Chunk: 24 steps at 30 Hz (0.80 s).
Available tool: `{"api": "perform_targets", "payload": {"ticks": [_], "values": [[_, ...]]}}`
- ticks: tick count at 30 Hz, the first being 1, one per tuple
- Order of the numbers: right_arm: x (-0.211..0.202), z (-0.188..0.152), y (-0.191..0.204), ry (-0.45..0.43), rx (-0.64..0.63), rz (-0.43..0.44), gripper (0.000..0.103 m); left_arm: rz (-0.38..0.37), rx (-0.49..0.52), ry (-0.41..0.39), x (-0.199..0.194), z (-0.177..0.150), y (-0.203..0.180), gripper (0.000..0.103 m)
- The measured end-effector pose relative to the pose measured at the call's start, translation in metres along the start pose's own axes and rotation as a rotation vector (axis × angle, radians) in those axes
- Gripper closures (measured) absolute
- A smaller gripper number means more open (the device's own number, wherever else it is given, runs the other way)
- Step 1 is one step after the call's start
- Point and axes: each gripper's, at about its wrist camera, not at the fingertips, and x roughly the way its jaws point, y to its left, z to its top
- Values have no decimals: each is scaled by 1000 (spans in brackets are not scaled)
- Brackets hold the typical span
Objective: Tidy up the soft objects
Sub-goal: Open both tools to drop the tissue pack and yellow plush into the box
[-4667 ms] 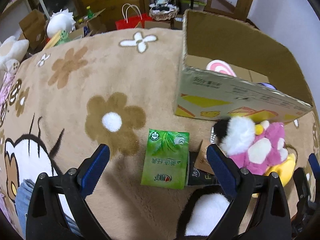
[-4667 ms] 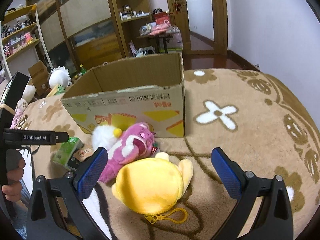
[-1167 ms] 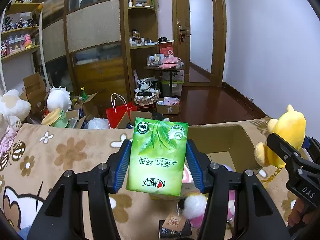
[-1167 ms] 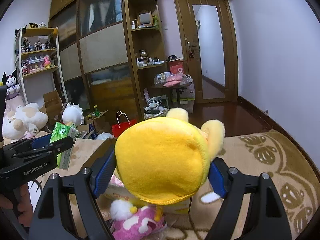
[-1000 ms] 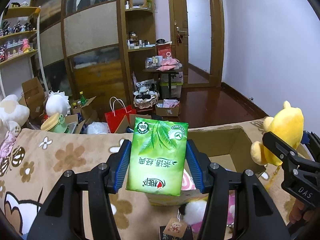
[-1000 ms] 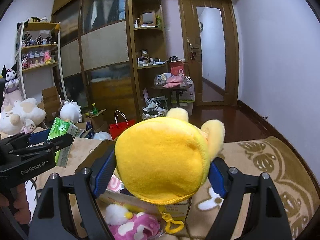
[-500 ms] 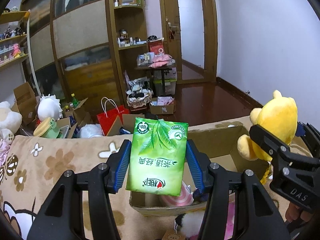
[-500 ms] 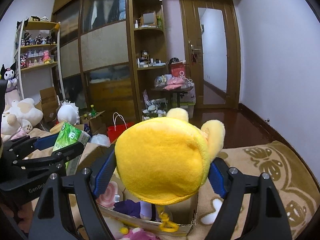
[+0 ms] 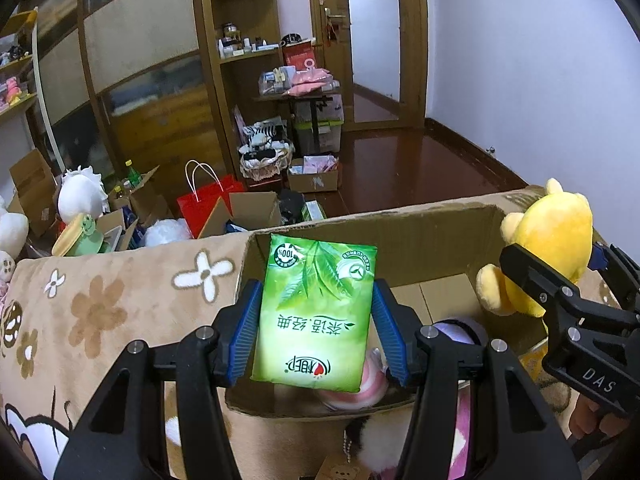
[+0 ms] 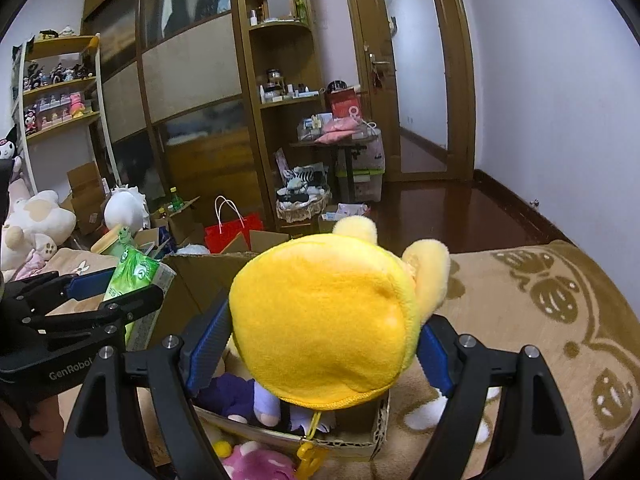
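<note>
the green tissue pack [image 9: 316, 312] is pinched by its two long edges between the blue pads of the left gripper [image 9: 318, 330], held in the air above the open cardboard box [image 9: 400, 236], over the box's left half. the yellow plush toy [image 10: 326, 320] is squeezed between the blue pads of the right gripper [image 10: 324, 350], its round back to the camera and two stubby ears up, above the box's right half; a yellow clip [image 10: 306, 454] dangles from it down past the box's near rim. inside the box lie a pink-and-white striped soft thing [image 9: 360, 388] and a purple plush [image 10: 236, 396]. just in front of the box, on the tan flower-patterned blanket [image 9: 100, 304], sits a pink plush [image 10: 256, 464]. beyond the box, on the floor, stand a red paper bag [image 9: 204, 204] and smaller open cartons [image 9: 314, 174].
</note>
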Motion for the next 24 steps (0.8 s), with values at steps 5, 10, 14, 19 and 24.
{"api": "perform_targets", "payload": {"ticks": [5,10,14,19,24], "values": [[2,-1,-3,19,11,8,15,16,9,2,0,-2,-2,39],[2,-1,-4,40,17,24,13,22,-5,-2,-2,-2,3,30],[1,-3,-2,54,14,24,12,29,-17,7,-4,-3,7,29],[-4,-1,3,47,1,34,3,32,-34,20,-8,-4,12,16],[-13,3,5,44,9,35,0,49,-37,18,-16,-8,15,14]]}}
